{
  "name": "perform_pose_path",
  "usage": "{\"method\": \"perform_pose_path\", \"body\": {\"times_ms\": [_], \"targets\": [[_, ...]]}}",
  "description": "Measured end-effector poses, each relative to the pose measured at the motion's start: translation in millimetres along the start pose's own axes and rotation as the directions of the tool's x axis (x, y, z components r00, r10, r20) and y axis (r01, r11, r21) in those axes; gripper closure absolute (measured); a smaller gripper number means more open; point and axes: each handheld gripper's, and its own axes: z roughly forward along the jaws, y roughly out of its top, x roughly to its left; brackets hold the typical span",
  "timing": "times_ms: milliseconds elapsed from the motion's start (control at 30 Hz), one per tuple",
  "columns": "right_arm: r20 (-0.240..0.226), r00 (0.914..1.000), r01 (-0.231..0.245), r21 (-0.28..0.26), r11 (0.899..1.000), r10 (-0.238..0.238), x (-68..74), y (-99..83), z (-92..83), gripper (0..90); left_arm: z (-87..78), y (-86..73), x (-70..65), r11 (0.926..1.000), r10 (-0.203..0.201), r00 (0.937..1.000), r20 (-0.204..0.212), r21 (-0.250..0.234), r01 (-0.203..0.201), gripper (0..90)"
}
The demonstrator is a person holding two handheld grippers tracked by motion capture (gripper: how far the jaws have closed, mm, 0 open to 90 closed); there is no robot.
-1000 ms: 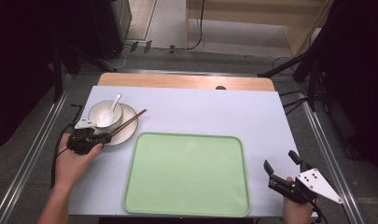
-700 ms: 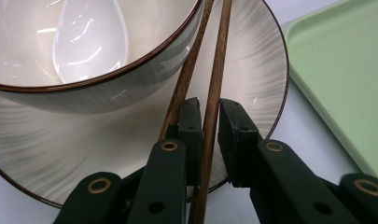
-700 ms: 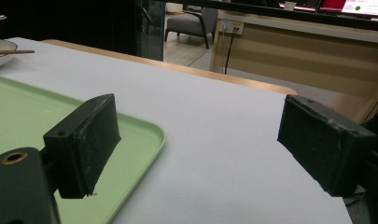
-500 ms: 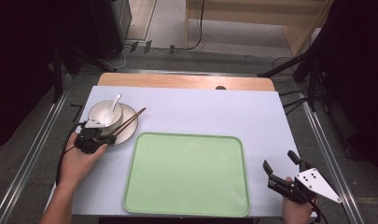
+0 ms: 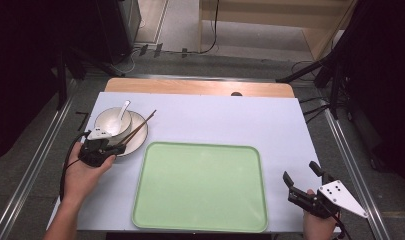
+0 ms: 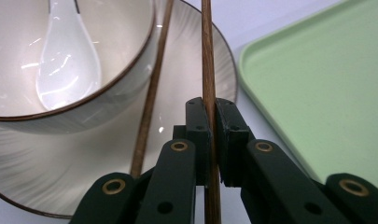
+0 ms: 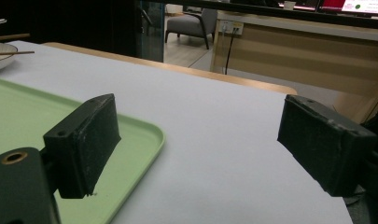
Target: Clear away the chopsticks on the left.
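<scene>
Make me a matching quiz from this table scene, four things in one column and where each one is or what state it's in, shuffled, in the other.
Things:
1. spoon
2. tray
3. left gripper
4. right gripper

States:
A. open, with nothing between its jaws
B. lying in the bowl
C. shut on a chopstick
D. green, with nothing on it

Pairs: 1-B, 2-D, 3-C, 4-A

left gripper (image 6: 209, 140) clamped shut; right gripper (image 7: 200, 144) gapes wide.
</scene>
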Motion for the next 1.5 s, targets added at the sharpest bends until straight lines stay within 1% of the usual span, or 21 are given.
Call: {"method": "perform_pose_path", "body": {"times_ms": [33, 67, 100, 133, 167, 300, 333, 500, 533, 567, 700, 767, 800, 833, 900, 1000, 1100, 1200, 1300, 1400, 1500], "targets": [[0.003, 1.0, -0.001, -0.003, 1.0, 0.001, -0.5, 0.1, -0.6, 13.0, -2.2, -0.1, -6.5, 0.9999, -0.011, 0.9998, 0.015, 0.0, 0.011, 85.5], [0.003, 1.0, -0.001, -0.003, 1.0, 0.001, -0.5, 0.1, -0.6, 13.0, -2.2, -0.1, -6.5, 0.9999, -0.011, 0.9998, 0.015, 0.0, 0.011, 85.4], [0.004, 1.0, -0.004, -0.005, 1.0, 0.004, -0.7, 0.1, -0.7, 13.0, -4.0, -0.7, -14.4, 0.9999, -0.015, 0.9997, 0.021, -0.003, 0.015, 85.4], [0.004, 1.0, -0.004, -0.005, 1.0, 0.004, -0.7, 0.1, -0.7, 13.0, -4.0, -0.7, -14.4, 0.9999, -0.015, 0.9997, 0.021, -0.003, 0.015, 85.4], [0.002, 1.0, -0.007, -0.004, 1.0, 0.007, -0.8, -0.1, -0.7, 13.0, -4.7, -1.7, -24.9, 1.0, -0.007, 0.9996, 0.029, 0.001, 0.007, 85.4], [0.0, 1.0, -0.007, -0.006, 1.0, 0.007, -1.0, -0.1, -1.1, 13.0, -6.4, -6.1, -45.9, 1.0, -0.009, 0.9984, 0.056, 0.002, 0.009, 85.4], [0.0, 1.0, -0.006, -0.007, 1.0, 0.006, -1.2, -0.1, -1.1, 13.0, -6.4, -6.1, -45.9, 1.0, -0.009, 0.9984, 0.056, 0.002, 0.009, 85.4], [0.0, 1.0, -0.007, -0.008, 1.0, 0.007, -1.5, -0.1, -1.0, 13.0, -8.0, -13.5, -70.5, 0.9995, -0.032, 0.9937, 0.108, -0.003, 0.032, 85.4], [-0.001, 1.0, -0.006, -0.008, 1.0, 0.006, -1.3, -0.1, -1.0, 13.0, -7.6, -16.3, -77.7, 0.9991, -0.043, 0.9908, 0.129, 0.001, 0.043, 85.3], [-0.001, 1.0, -0.006, -0.008, 1.0, 0.006, -1.3, -0.1, -1.0, 13.0, -7.6, -16.3, -77.7, 0.9991, -0.043, 0.9908, 0.129, 0.001, 0.043, 85.3], [0.0, 1.0, -0.003, -0.008, 1.0, 0.003, -0.8, 0.1, -1.0, 13.0, -5.8, -24.4, -92.9, 0.9977, -0.067, 0.9842, 0.164, 0.009, 0.067, 85.3], [0.001, 1.0, -0.002, -0.008, 1.0, 0.002, -0.6, 0.2, -0.9, 13.0, -4.4, -27.9, -98.6, 0.9969, -0.078, 0.9821, 0.172, 0.016, 0.077, 85.3], [-0.001, 1.0, 0.0, -0.007, 1.0, 0.0, -0.6, 0.2, -0.7, 13.0, -2.5, -32.1, -102.9, 0.9961, -0.088, 0.9792, 0.183, 0.025, 0.084, 85.2], [-0.001, 1.0, 0.0, -0.007, 1.0, 0.0, -0.6, 0.2, -0.6, 13.0, -2.5, -32.1, -102.9, 0.9961, -0.088, 0.9792, 0.183, 0.025, 0.084, 85.3], [-0.001, 1.0, -0.002, -0.006, 1.0, 0.002, -0.8, 0.0, -0.6, 13.0, 1.7, -38.3, -108.7, 0.994, -0.108, 0.9748, 0.195, 0.039, 0.102, 85.2], [-0.003, 1.0, -0.002, -0.006, 1.0, 0.002, -1.1, -0.1, -0.4, 13.0, 6.3, -43.1, -114.3, 0.9928, -0.115, 0.973, 0.2, 0.055, 0.106, 85.2], [-0.003, 1.0, -0.001, -0.006, 1.0, 0.001, -1.2, -0.1, -0.4, 13.0, 8.3, -44.9, -117.2, 0.9926, -0.115, 0.974, 0.195, 0.061, 0.105, 85.2], [-0.001, 1.0, -0.003, -0.006, 1.0, 0.003, -2.1, -0.5, -0.2, 13.0, 12.0, -46.4, -120.7, 0.9925, -0.109, 0.9786, 0.175, 0.075, 0.097, 85.0], [-0.002, 1.0, -0.004, -0.008, 1.0, 0.004, -1.7, -0.3, -0.8, 13.0, 14.9, -48.5, -122.1, 0.9913, -0.111, 0.9797, 0.167, 0.089, 0.097, 84.8], [-0.004, 1.0, -0.003, -0.009, 1.0, 0.003, -1.6, -0.3, -1.1, 13.0, 15.1, -49.9, -125.2, 0.9933, -0.094, 0.9843, 0.149, 0.081, 0.083, 84.8], [-0.005, 1.0, -0.003, -0.008, 1.0, 0.003, -2.2, -0.6, -1.0, 13.0, 15.4, -50.3, -126.2, 0.9932, -0.097, 0.9849, 0.143, 0.077, 0.087, 84.7]]}}
